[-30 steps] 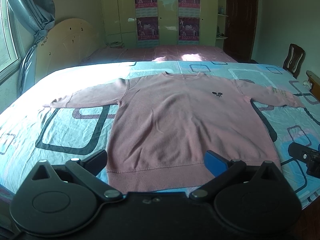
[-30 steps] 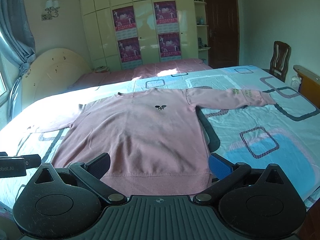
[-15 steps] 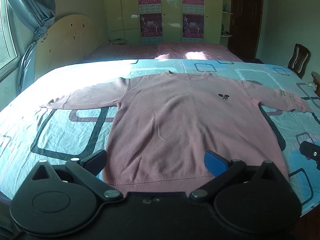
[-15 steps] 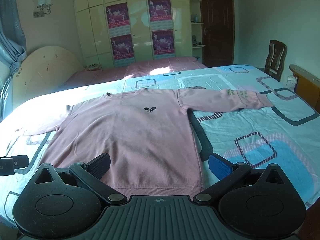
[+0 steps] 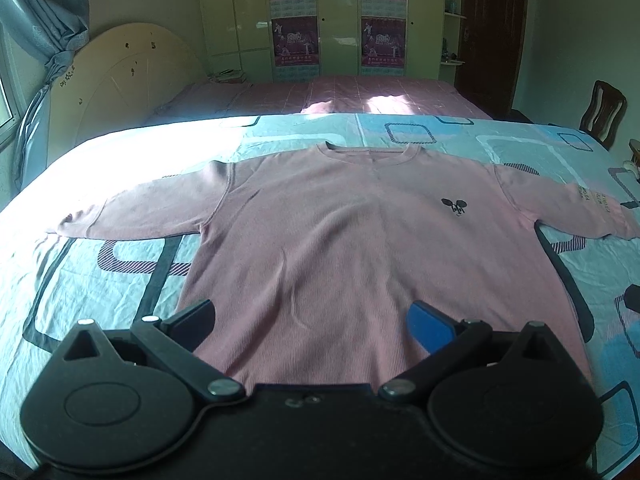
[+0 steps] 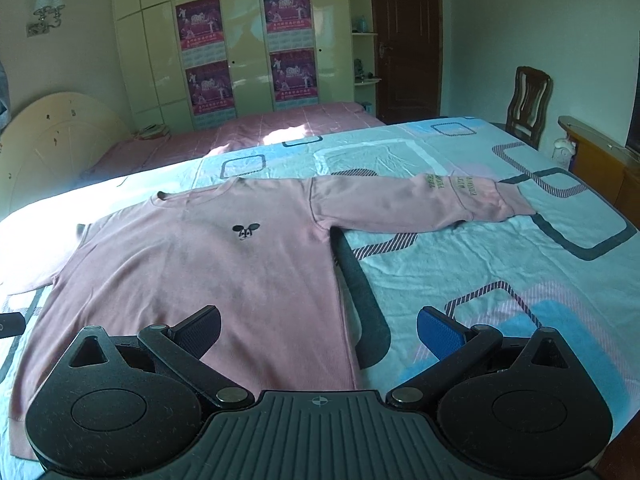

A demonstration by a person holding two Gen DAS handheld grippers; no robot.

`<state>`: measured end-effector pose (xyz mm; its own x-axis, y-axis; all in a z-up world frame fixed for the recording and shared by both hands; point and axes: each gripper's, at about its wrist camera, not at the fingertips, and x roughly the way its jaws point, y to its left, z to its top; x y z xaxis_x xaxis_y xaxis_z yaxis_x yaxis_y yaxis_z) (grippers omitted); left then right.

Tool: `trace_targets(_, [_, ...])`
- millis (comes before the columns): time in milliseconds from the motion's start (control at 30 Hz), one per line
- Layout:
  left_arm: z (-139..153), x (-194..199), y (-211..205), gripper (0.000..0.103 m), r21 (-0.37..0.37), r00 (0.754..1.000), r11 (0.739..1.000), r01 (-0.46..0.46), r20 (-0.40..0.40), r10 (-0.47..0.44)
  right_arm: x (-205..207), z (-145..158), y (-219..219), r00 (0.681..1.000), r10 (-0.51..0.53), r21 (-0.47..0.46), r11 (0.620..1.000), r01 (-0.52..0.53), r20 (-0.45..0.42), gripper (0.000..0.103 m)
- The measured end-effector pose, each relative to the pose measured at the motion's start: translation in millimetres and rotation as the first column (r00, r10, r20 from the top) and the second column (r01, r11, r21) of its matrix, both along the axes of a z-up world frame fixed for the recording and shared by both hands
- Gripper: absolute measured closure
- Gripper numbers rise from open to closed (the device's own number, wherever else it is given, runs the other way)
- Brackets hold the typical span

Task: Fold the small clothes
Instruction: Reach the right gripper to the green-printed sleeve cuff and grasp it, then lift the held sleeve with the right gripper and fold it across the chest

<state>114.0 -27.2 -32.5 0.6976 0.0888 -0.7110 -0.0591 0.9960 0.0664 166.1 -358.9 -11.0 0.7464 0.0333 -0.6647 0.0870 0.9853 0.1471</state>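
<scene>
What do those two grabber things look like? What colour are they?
Both look alike. The left gripper and right gripper are black, each with two big round discs, silver bolts, and two angled fingers: one black pad, one bright blue pad. The right one's base is ribbed grey with a small crosshair mark.

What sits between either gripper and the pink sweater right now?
Nothing visible. The sweater lies flat on the bedsheet, both sleeves spread. The left gripper and right gripper are open just above its hem end, with nothing lying on the fabric.
</scene>
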Motion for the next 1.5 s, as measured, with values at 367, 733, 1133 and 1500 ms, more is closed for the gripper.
trace_targets(367, [-25,71,-23,0.000,-0.044,1.000,0.999,0.019,-0.013,-0.019,78,-35,-77,0.995,-0.097,0.065,0.993,0.098,-0.026,0.001])
trace_targets(733, [-53,140,-52,0.001,-0.041,0.998,0.999,0.037,-0.047,-0.038,156,-81,-183,0.949,-0.307,0.069,0.948,0.311,-0.070,0.028])
trace_targets(1133, [-73,191,-63,0.003,-0.029,0.996,0.999,0.025,-0.083,-0.027,209,-124,-271,0.861,-0.483,0.134,0.853,0.504,-0.161,0.044])
trace_targets(1500, [-85,206,-58,0.019,-0.050,0.991,0.998,0.031,-0.129,-0.038,223,-119,-271,0.874,-0.479,0.128,0.865,0.485,-0.079,0.095])
